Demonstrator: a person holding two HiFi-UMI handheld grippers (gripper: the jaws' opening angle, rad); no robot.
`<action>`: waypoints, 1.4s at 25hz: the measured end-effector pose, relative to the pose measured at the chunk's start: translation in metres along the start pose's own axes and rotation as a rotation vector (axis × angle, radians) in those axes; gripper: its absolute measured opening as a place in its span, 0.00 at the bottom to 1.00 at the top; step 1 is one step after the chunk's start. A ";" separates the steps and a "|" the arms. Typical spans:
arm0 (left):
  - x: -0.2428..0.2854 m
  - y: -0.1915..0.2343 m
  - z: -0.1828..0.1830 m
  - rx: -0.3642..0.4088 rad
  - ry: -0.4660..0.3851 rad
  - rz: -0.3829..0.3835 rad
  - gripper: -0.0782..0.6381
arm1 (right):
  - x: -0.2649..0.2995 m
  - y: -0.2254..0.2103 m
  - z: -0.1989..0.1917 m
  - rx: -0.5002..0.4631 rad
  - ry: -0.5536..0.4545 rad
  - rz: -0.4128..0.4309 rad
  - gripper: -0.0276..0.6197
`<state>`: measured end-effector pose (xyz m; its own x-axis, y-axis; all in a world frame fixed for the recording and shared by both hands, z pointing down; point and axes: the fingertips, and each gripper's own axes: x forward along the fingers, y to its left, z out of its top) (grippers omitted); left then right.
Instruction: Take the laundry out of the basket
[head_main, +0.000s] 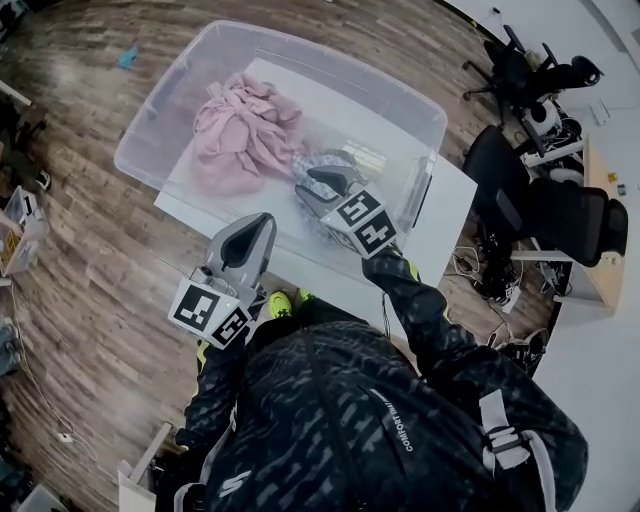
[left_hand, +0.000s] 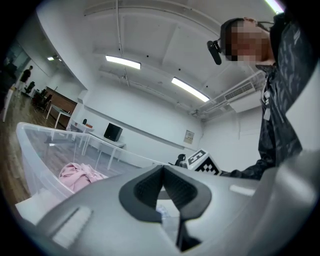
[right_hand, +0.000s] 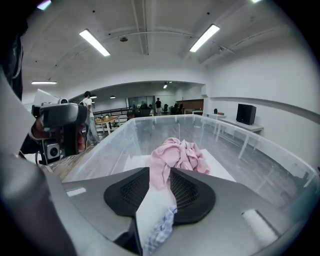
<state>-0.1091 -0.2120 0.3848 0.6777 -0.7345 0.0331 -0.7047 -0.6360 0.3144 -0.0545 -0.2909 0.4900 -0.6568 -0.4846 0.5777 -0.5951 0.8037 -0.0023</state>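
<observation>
A clear plastic basket (head_main: 170, 110) stands on a white table (head_main: 450, 215). A crumpled pink garment (head_main: 240, 130) lies inside it, toward the far left. A blue-and-white checked cloth (head_main: 322, 162) lies in the near right part. My right gripper (head_main: 320, 180) reaches into the basket just over that cloth. In the right gripper view the right gripper (right_hand: 160, 172) is open; the checked cloth (right_hand: 161, 229) hangs loose low in the gap and the pink garment (right_hand: 177, 155) lies ahead. My left gripper (head_main: 262, 222) hovers at the basket's near wall. The left gripper (left_hand: 162, 169) is shut with nothing in it.
Black office chairs (head_main: 545, 205) and cables crowd the floor to the right of the table. Boxes (head_main: 20, 230) sit on the wooden floor at the left. The person's dark jacket (head_main: 350, 420) fills the bottom of the head view.
</observation>
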 end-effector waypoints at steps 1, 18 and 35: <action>0.000 0.003 0.001 -0.007 -0.002 0.004 0.10 | 0.005 -0.002 -0.004 0.007 0.017 0.000 0.25; -0.004 0.039 -0.003 -0.083 -0.013 0.060 0.10 | 0.076 -0.048 -0.117 0.159 0.397 -0.086 0.45; -0.017 0.058 -0.009 -0.114 -0.005 0.108 0.10 | 0.097 -0.077 -0.208 0.073 0.728 -0.135 0.65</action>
<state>-0.1598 -0.2343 0.4116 0.5977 -0.7989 0.0677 -0.7450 -0.5222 0.4150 0.0244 -0.3281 0.7164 -0.1173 -0.2059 0.9715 -0.6947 0.7160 0.0679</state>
